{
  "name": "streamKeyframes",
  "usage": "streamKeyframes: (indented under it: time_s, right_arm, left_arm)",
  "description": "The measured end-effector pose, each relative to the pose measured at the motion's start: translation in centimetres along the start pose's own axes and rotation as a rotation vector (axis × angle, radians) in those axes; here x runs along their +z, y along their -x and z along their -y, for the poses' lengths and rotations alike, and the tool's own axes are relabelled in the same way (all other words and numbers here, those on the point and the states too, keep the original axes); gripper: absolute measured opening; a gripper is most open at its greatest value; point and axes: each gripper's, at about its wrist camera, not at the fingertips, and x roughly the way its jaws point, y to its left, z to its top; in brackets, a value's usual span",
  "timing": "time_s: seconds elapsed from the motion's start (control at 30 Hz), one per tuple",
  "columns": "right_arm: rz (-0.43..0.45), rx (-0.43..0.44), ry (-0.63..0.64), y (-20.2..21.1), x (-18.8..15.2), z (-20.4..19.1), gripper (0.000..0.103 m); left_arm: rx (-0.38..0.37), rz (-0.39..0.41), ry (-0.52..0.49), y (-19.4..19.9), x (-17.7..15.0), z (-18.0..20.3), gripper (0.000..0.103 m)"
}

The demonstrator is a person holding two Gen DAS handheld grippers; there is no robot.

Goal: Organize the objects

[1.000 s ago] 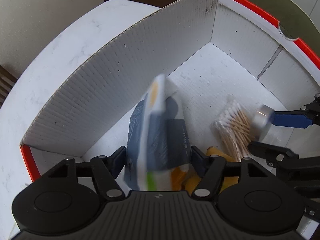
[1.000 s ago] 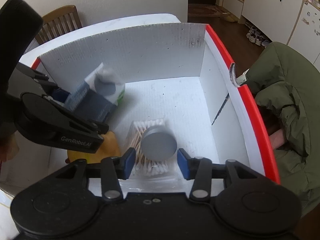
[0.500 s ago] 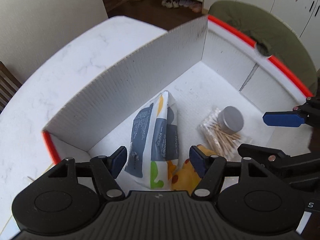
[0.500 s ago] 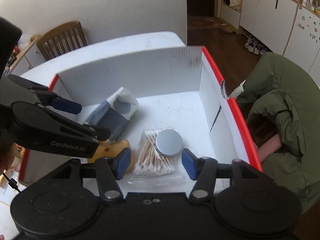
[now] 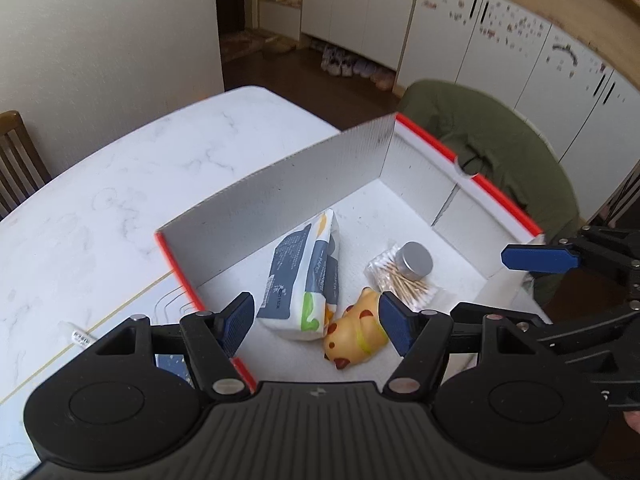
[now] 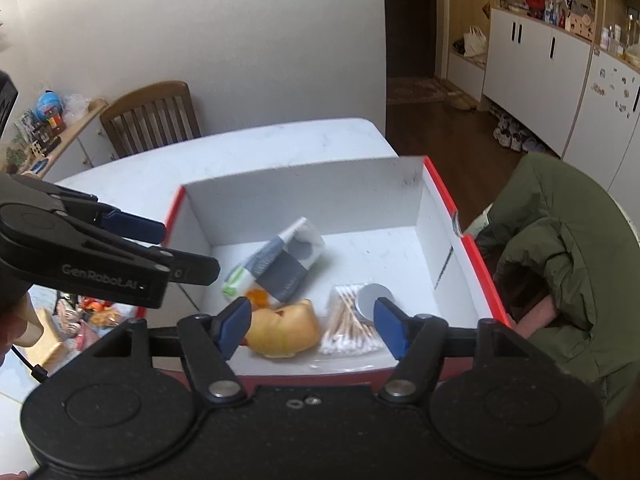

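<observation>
In the left wrist view, you are holding your left gripper point(image 5: 318, 322) spread wide and gripping nothing, above the near edge of the red-rimmed box point(image 5: 506, 206). Inside are lying the tissue pack point(image 5: 302, 280), the yellow toy point(image 5: 356, 336) just right of it, and the cotton swabs point(image 5: 404, 280) under the silver tin point(image 5: 414, 261).

In the right wrist view, you are holding your right gripper point(image 6: 312, 326) wide too, carrying nothing, over the box's near wall.
</observation>
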Motion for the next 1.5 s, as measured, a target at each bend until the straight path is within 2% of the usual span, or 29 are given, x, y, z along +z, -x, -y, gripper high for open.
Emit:
streamKeyframes:
  time_s: [0.53,0.63,1.03,1.1,1.17,1.3,1.5]
  right_arm:
    - [0.094,0.020,0.031,3.1,-1.6,-7.9,0.093]
    - [0.111,0.029,0.040,3.3,-2.1,-9.9,0.099]
    - [0.092,0.057,0.053,2.4,-4.2,-16.8,0.101]
    - [0.084,0.060,0.056,2.0,-4.4,-17.8,0.101]
    - [0.076,0.061,0.060,1.7,-4.7,-18.6,0.101]
    - [0.064,0.085,0.113,1.0,-5.4,-20.4,0.101]
    - [0.037,0.078,0.199,-0.2,-6.7,-22.9,0.101]
  left_arm:
    - [-0.033,0.126,0.073,8.4,-6.6,-5.3,0.073]
    - [-0.027,0.146,0.099,9.9,-8.3,-6.8,0.080]
    - [-0.010,0.172,0.186,13.5,-14.8,-13.0,0.084]
    - [-0.003,0.167,0.194,13.7,-15.8,-13.9,0.088]
    - [0.011,0.167,0.204,13.9,-16.8,-14.6,0.097]
    - [0.036,0.154,0.239,13.9,-18.7,-16.3,0.099]
    - [0.112,0.141,0.255,13.1,-21.5,-18.2,0.102]
